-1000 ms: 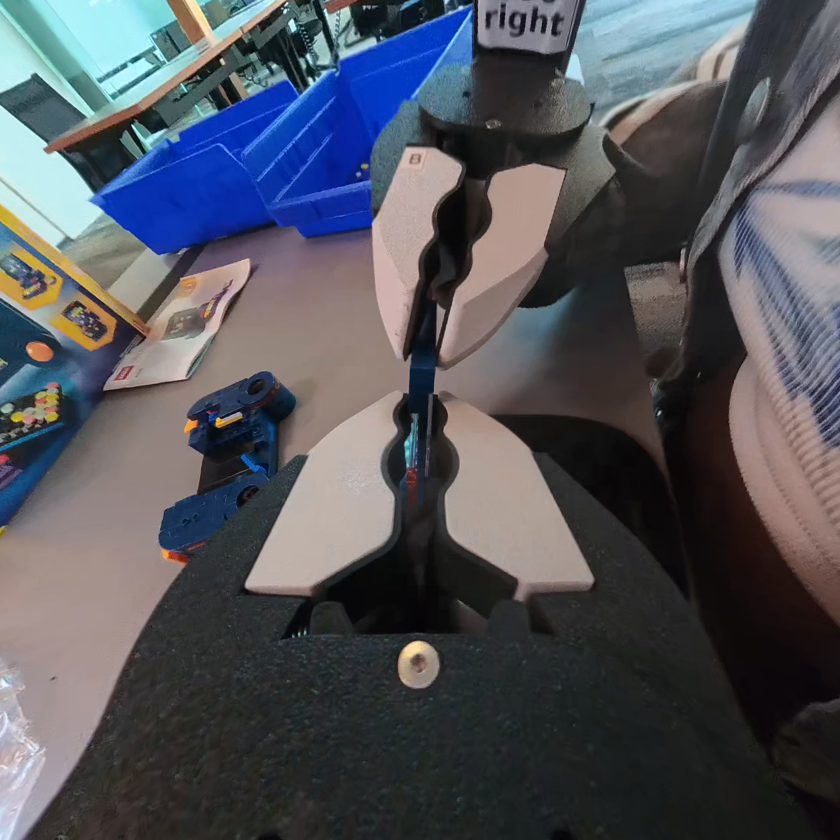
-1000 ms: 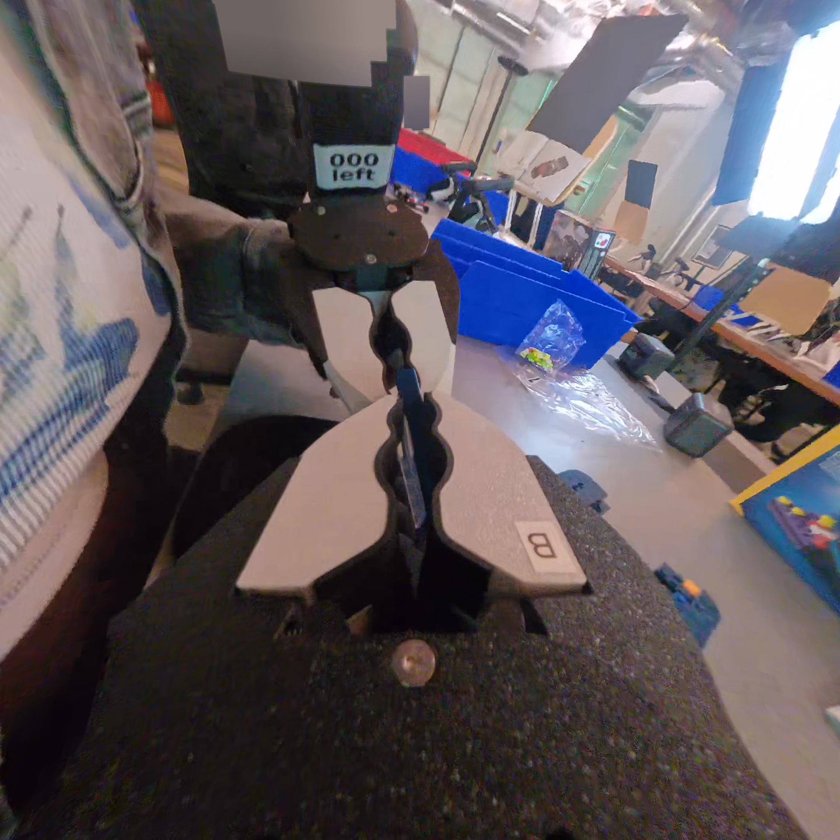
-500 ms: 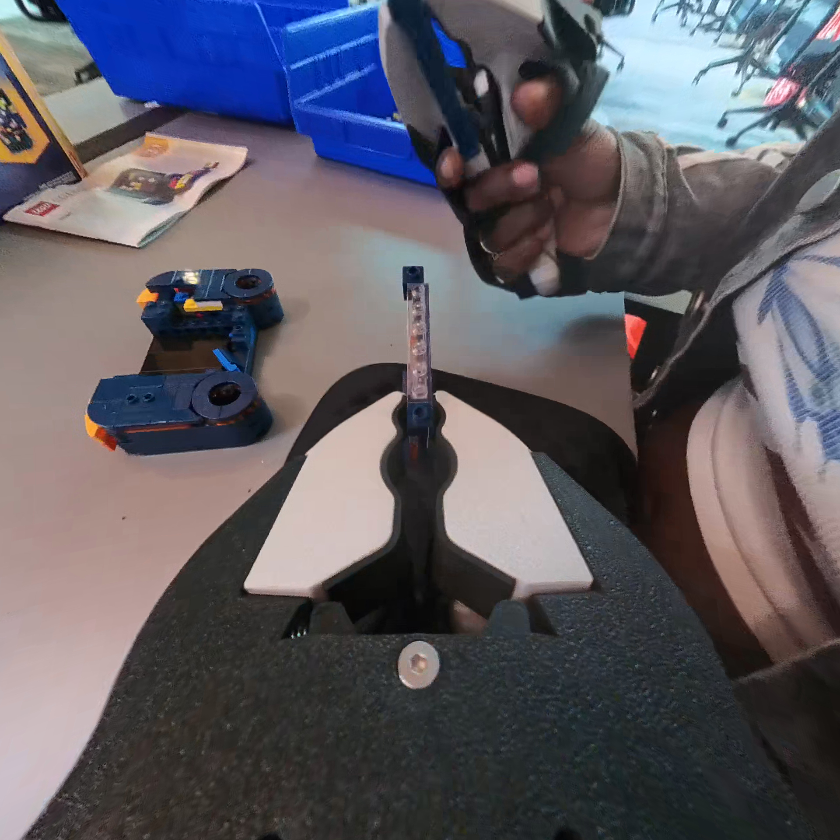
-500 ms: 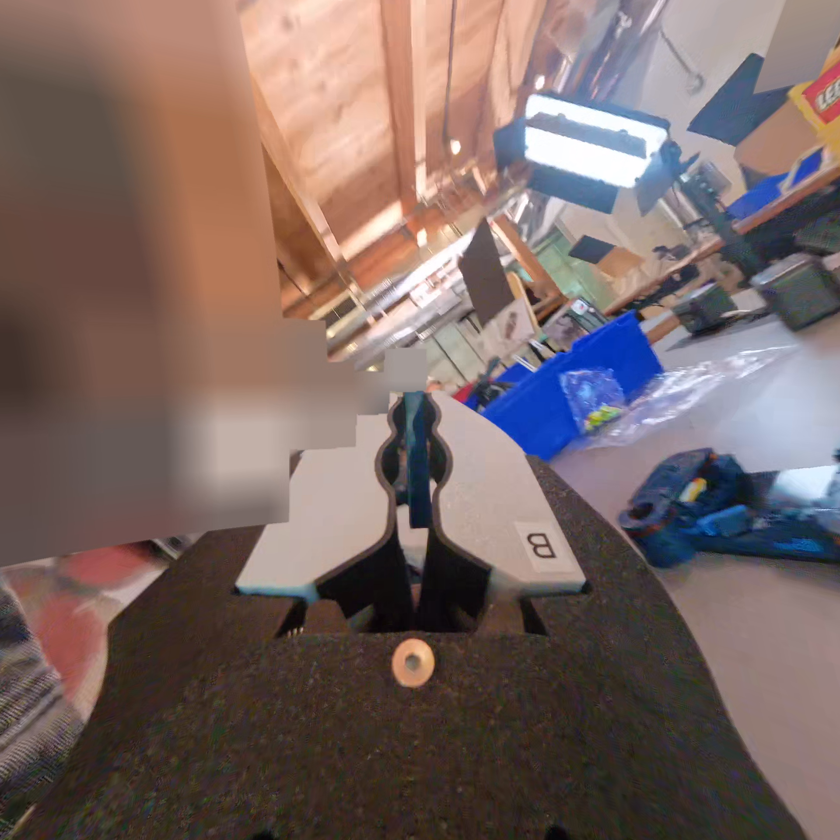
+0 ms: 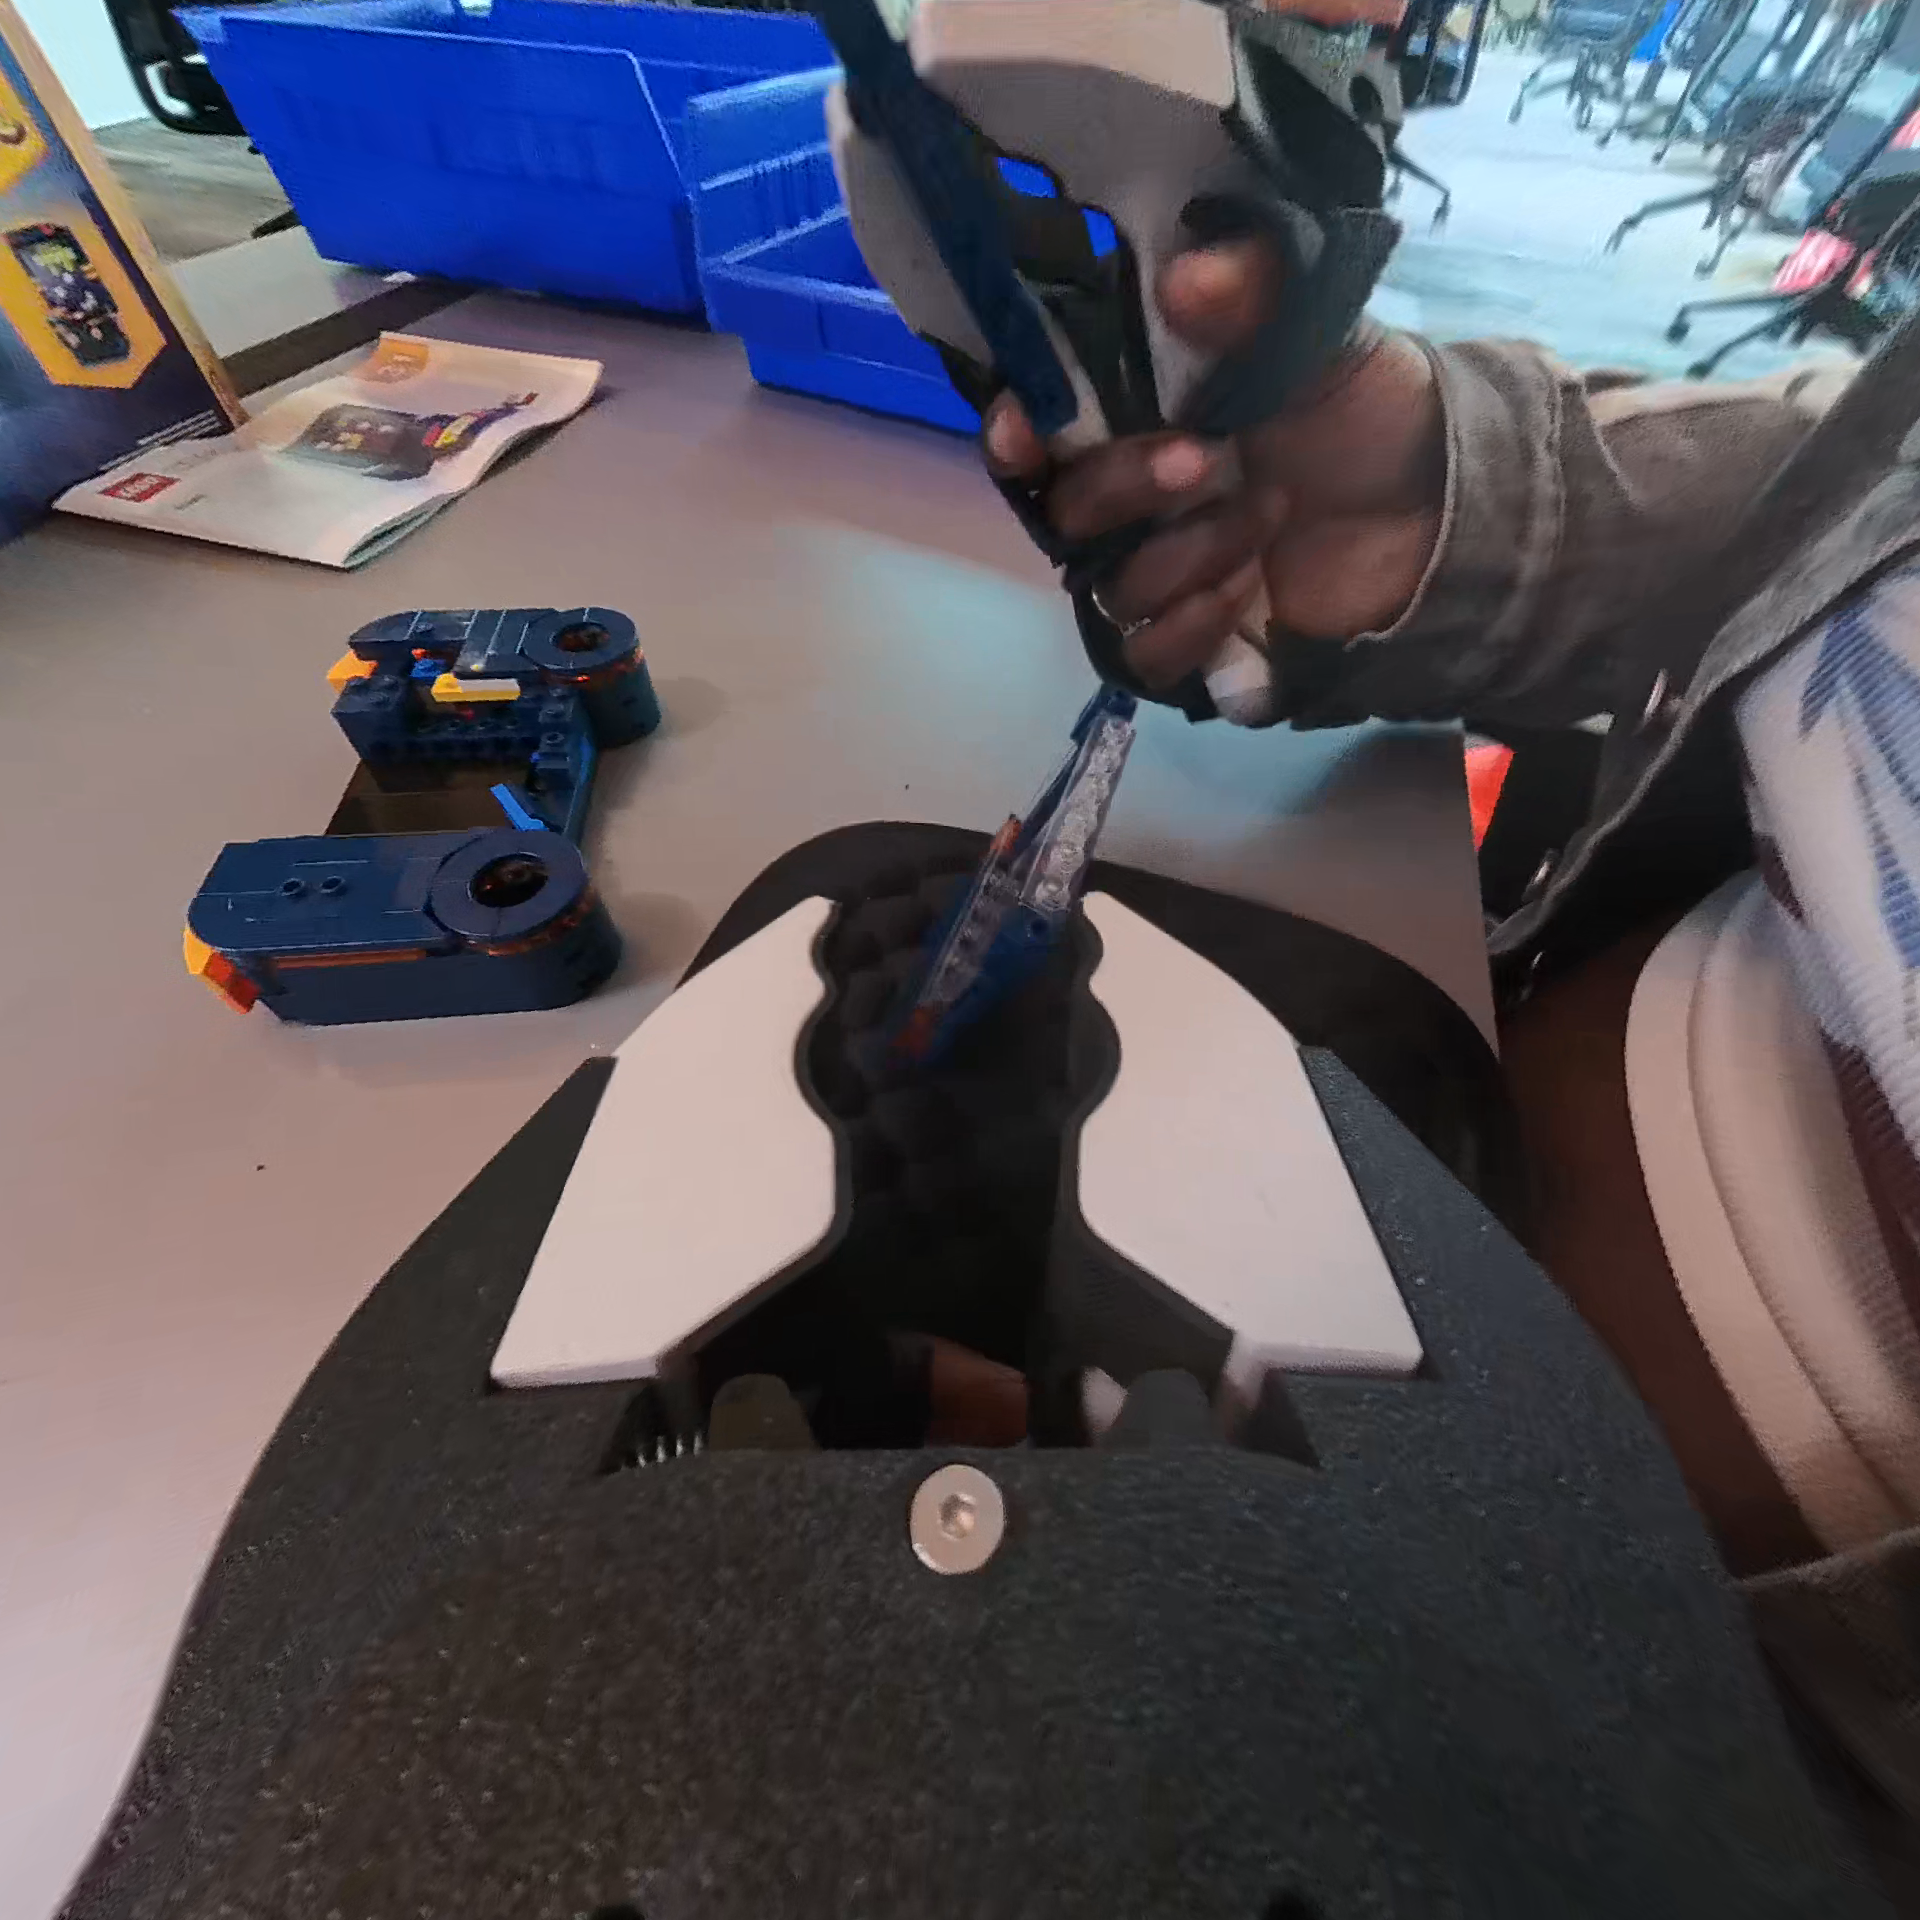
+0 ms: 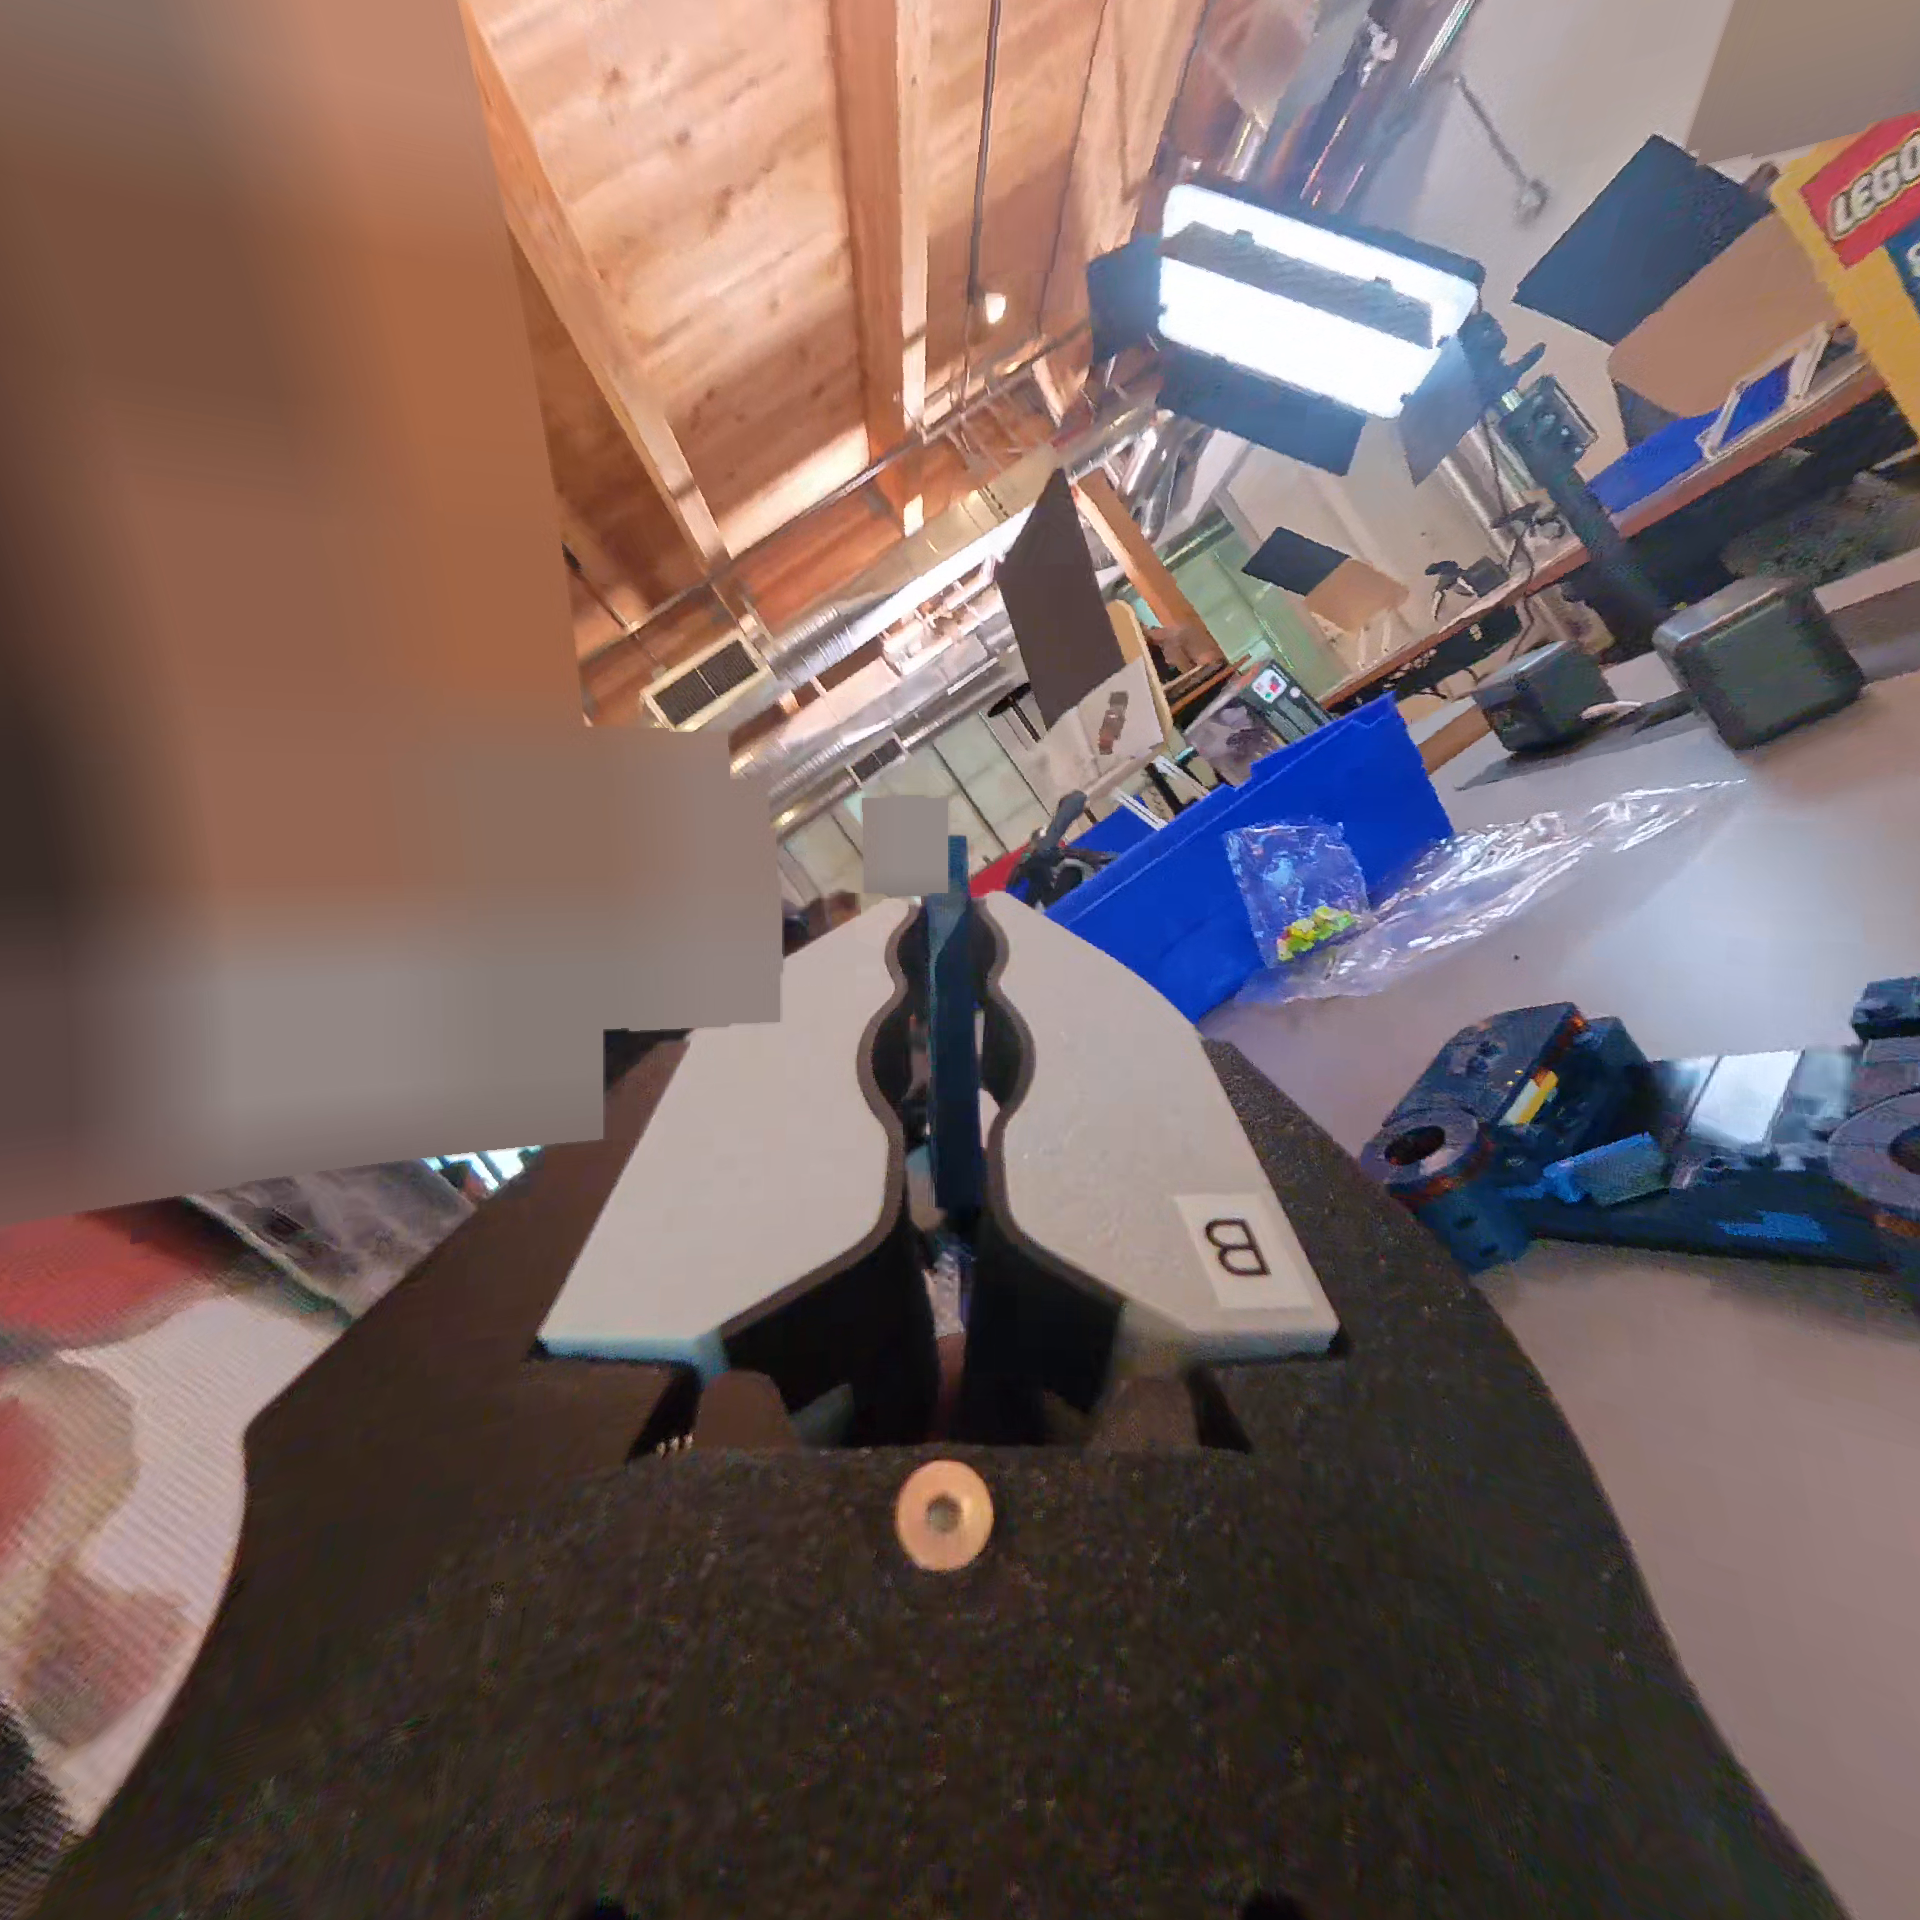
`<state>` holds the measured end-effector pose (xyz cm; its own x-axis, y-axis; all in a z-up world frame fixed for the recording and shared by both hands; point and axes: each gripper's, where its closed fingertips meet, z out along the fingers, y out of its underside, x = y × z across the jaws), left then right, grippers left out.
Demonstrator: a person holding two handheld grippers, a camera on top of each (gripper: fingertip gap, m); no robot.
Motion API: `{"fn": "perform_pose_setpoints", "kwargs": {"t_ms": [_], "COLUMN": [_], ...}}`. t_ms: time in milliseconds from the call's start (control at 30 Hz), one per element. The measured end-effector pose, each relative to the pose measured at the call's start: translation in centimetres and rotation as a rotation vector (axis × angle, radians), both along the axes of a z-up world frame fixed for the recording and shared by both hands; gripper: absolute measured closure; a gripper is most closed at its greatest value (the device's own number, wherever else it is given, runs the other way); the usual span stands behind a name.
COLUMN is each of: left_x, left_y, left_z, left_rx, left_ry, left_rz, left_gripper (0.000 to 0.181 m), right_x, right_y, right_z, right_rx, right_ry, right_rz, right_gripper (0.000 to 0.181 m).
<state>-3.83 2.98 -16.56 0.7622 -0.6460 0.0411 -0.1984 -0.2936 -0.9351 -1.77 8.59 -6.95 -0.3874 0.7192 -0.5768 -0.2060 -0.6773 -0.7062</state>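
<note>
In the left wrist view my left gripper [image 5: 956,914] is open just above the grey table [image 5: 831,582]. A thin strip of clear and dark blue bricks [image 5: 1049,852] lies loose between its fingers, tilted right against the right finger [image 5: 1195,1122]. My right gripper [image 6: 951,909] is shut on a flat dark blue plate [image 6: 954,1060] and points up toward the ceiling. It shows in the left wrist view [image 5: 1039,125], held by a hand [image 5: 1247,520] just above the strip's far end. A dark blue brick model [image 5: 436,821] lies on the table to the left.
Blue bins [image 5: 468,135] stand along the table's far side. An instruction booklet [image 5: 343,447] and a toy box [image 5: 62,260] lie at far left. A clear plastic bag [image 6: 1455,883] with small pieces lies near a bin. The person's body is close on the right.
My left gripper has opened and the strip has tipped to the right. A second ago both grippers held joined pieces; the right gripper pulled away upward with the blue plate.
</note>
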Motion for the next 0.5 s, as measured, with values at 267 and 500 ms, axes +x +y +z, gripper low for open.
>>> {"fn": "perform_pose_setpoints", "kwargs": {"t_ms": [267, 500], "left_x": [0.0, 0.2], "left_y": [-0.7, 0.3], "left_z": [-0.6, 9.4], "left_rx": [0.022, 0.186], "left_ry": [0.13, -0.529], "left_rz": [-0.016, -0.019], "left_gripper": [0.141, 0.156], "right_x": [-1.1, -1.3], "right_y": [-2.2, -4.2], "right_z": [-1.5, -1.1], "right_rx": [0.244, 0.263], "right_ry": [-0.097, -0.073], "right_rz": [-0.001, 0.082], "right_gripper": [0.173, 0.174]}}
